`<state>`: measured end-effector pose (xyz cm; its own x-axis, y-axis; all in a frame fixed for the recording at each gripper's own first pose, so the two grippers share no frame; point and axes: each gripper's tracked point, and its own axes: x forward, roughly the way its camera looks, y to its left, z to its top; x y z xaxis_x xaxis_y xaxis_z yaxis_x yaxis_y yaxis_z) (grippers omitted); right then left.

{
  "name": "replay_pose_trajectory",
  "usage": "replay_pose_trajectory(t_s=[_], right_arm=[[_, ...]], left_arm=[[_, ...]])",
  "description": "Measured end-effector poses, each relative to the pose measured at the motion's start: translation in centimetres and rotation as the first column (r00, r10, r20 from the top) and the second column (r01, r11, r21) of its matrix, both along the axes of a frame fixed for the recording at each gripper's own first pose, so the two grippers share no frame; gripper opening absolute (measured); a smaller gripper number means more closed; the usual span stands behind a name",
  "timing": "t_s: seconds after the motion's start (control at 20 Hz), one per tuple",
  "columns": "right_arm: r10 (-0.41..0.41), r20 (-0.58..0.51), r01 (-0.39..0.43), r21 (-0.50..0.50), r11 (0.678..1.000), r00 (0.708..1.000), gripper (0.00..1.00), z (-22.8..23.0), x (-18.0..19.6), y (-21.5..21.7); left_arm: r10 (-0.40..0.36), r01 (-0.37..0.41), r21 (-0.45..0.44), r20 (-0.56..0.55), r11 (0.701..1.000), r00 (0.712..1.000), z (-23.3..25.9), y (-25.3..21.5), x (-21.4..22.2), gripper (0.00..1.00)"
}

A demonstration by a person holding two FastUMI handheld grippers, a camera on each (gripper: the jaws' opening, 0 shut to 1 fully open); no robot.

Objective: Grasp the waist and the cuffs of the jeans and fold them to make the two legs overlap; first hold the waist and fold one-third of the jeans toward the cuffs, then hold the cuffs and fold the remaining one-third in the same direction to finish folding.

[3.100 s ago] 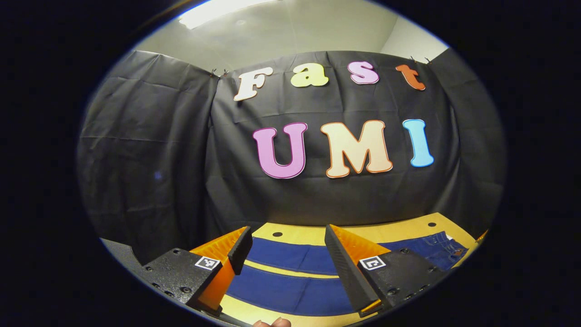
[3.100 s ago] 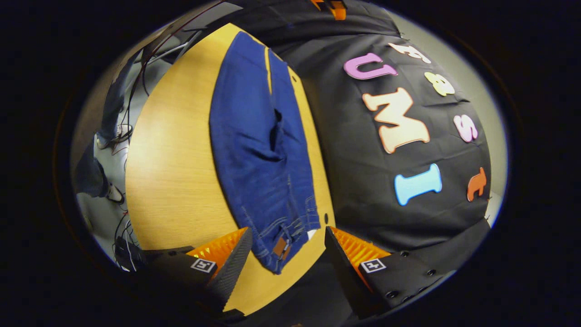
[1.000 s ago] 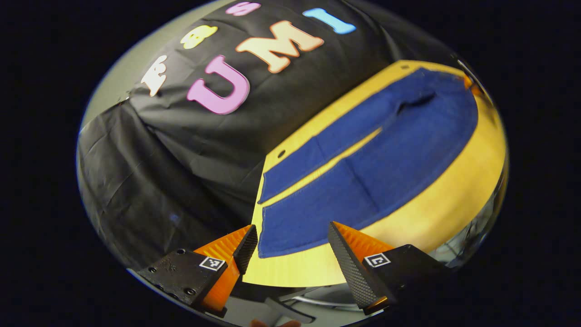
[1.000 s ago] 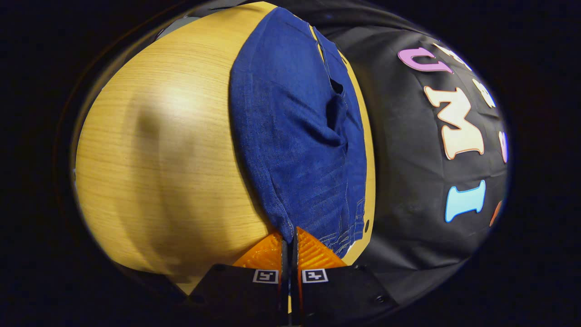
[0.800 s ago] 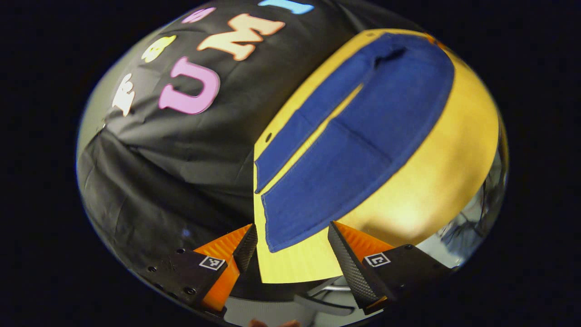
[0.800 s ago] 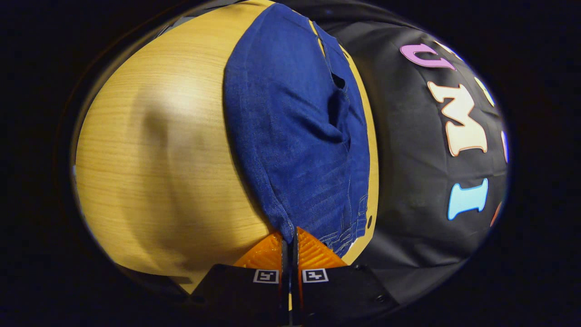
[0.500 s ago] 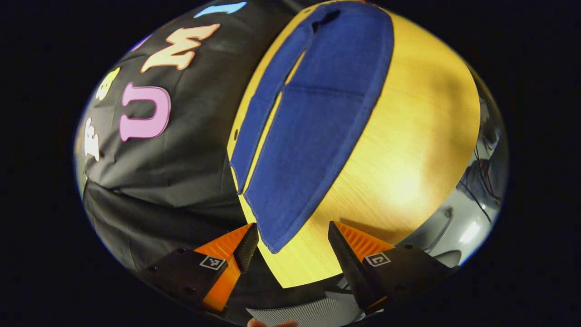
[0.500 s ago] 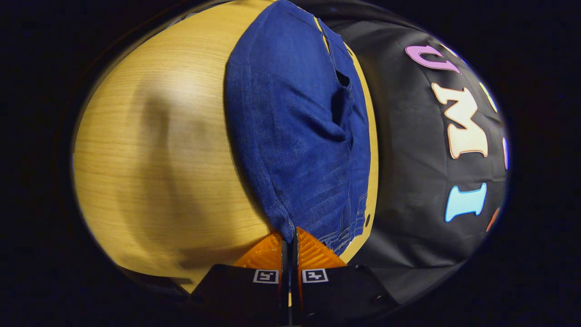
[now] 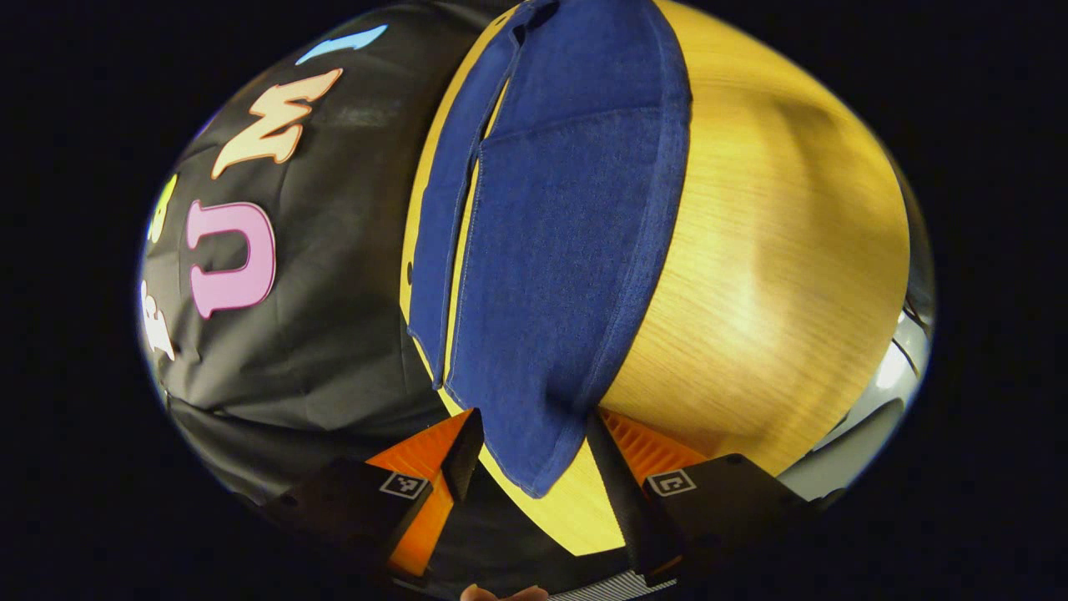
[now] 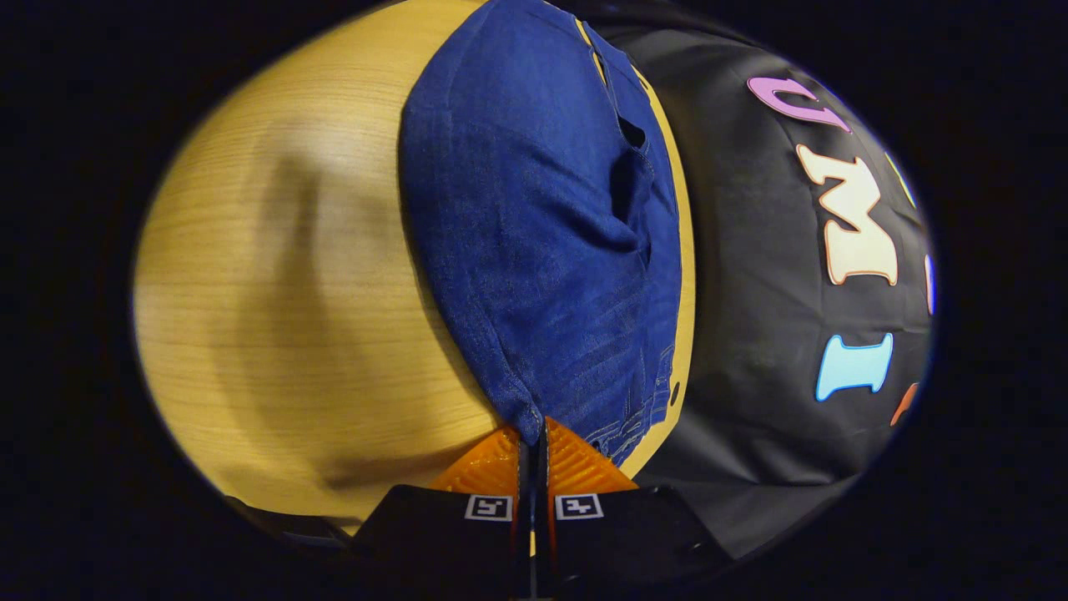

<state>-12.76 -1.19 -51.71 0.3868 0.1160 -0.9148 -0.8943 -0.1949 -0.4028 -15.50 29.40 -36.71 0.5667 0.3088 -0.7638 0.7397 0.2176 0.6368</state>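
Note:
Blue jeans lie flat along the back of a wooden table, the two legs side by side. In the left gripper view the near leg's cuff hangs between the fingers of my left gripper, which stands open around it, the jaws a little apart from the cloth. In the right gripper view the jeans stretch away from me, and my right gripper is shut on the near corner of the waist.
The black cloth wall runs right behind the table's far edge, close to the far leg. Bare table top spreads on the near side of the jeans. A hand's fingertip shows at the bottom of the left gripper view.
My left gripper has swung round and moved in over the near cuff, so the cloth now sits between its fingers, which have narrowed slightly. The right gripper stays shut on the waist corner.

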Motion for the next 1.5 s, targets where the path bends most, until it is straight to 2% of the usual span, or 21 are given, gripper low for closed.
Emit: replay_pose_trajectory(t_s=[0.2, 0.25, 0.3, 0.4, 0.5, 0.55, 0.6, 0.65, 0.75, 0.8, 0.9, 0.95, 1.05, 1.1, 1.5], right_arm=[[-0.024, 0.005, 0.025, -0.021, 0.999, 1.000, 0.05, 0.0, 0.0, 0.1], [-0.028, 0.006, 0.028, -0.025, 0.999, 1.000, 0.05, 0.0, 0.0, 0.2], [-0.031, 0.008, 0.031, -0.029, 0.999, 0.999, 0.05, -0.1, 0.0, 0.1], [-0.039, 0.011, 0.040, -0.036, 0.999, 0.999, 0.05, 0.0, 0.2, 0.2], [-0.050, 0.016, 0.051, -0.043, 0.998, 0.999, 0.05, 0.0, 0.2, 0.1], [-0.054, 0.019, 0.055, -0.047, 0.997, 0.998, 0.05, 0.0, 0.2, 0.2], [-0.061, 0.021, 0.062, -0.052, 0.997, 0.998, 0.05, -0.1, 0.1, 0.2], [-0.068, 0.022, 0.069, -0.057, 0.996, 0.997, 0.05, 0.0, 0.0, 0.2], [-0.079, 0.021, 0.080, -0.063, 0.995, 0.997, 0.04, 0.0, 0.0, 0.2], [-0.083, 0.017, 0.084, -0.062, 0.995, 0.996, 0.05, 0.0, 0.0, 0.2], [-0.098, 0.002, 0.098, -0.050, 0.994, 0.995, 0.05, -0.1, 0.0, 0.2], [-0.111, 0.003, 0.111, -0.038, 0.993, 0.994, 0.05, 0.1, 0.2, 0.2], [-0.127, -0.001, 0.127, 0.004, 0.992, 0.992, 0.03, 1.0, 0.5, 0.5], [-0.129, -0.001, 0.129, 0.024, 0.991, 0.992, 0.05, 2.0, 1.0, 0.6], [-0.111, 0.031, 0.106, 0.136, 0.985, 0.993, 0.05, 6.3, 4.6, 1.3]], left_arm=[[-0.035, 0.035, 0.007, -0.022, 0.999, 0.999, -0.5, 1.3, 1.6, 0.80], [-0.057, 0.057, 0.016, -0.028, 0.998, 0.998, -0.6, 1.5, 2.1, 0.77], [-0.077, 0.078, 0.030, -0.042, 0.996, 0.996, -0.9, 1.6, 2.6, 0.80], [-0.128, 0.132, 0.056, -0.074, 0.990, 0.989, -1.4, 1.6, 3.4, 0.72], [-0.138, 0.143, 0.044, -0.103, 0.989, 0.985, -2.1, 1.9, 3.2, 0.65], [-0.138, 0.142, 0.028, -0.116, 0.989, 0.984, -2.6, 2.0, 2.9, 0.53], [-0.139, 0.142, 0.016, -0.121, 0.990, 0.983, -2.8, 2.0, 2.7, 0.47], [-0.140, 0.143, 0.015, -0.126, 0.990, 0.982, -3.1, 2.0, 2.5, 0.24], [-0.153, 0.159, 0.042, -0.133, 0.986, 0.979, -2.9, 2.2, 2.6, 0.05], [-0.134, 0.142, 0.054, -0.131, 0.988, 0.982, -2.8, 2.4, 2.3, 0.00], [-0.091, 0.097, 0.036, -0.138, 0.995, 0.986, -2.9, 2.1, 2.1, 0.00], [-0.049, 0.051, 0.010, -0.153, 0.999, 0.987, -3.0, 2.3, 2.1, 0.00], [0.081, -0.092, -0.043, -0.210, 0.995, 0.974, -2.8, 2.1, 1.6, 0.00], [0.111, -0.123, -0.049, -0.208, 0.991, 0.972, -2.1, 1.7, 2.0, 0.00], [0.191, -0.191, 0.011, -0.091, 0.982, 0.977, 3.4, 1.2, 8.3, 0.00]])
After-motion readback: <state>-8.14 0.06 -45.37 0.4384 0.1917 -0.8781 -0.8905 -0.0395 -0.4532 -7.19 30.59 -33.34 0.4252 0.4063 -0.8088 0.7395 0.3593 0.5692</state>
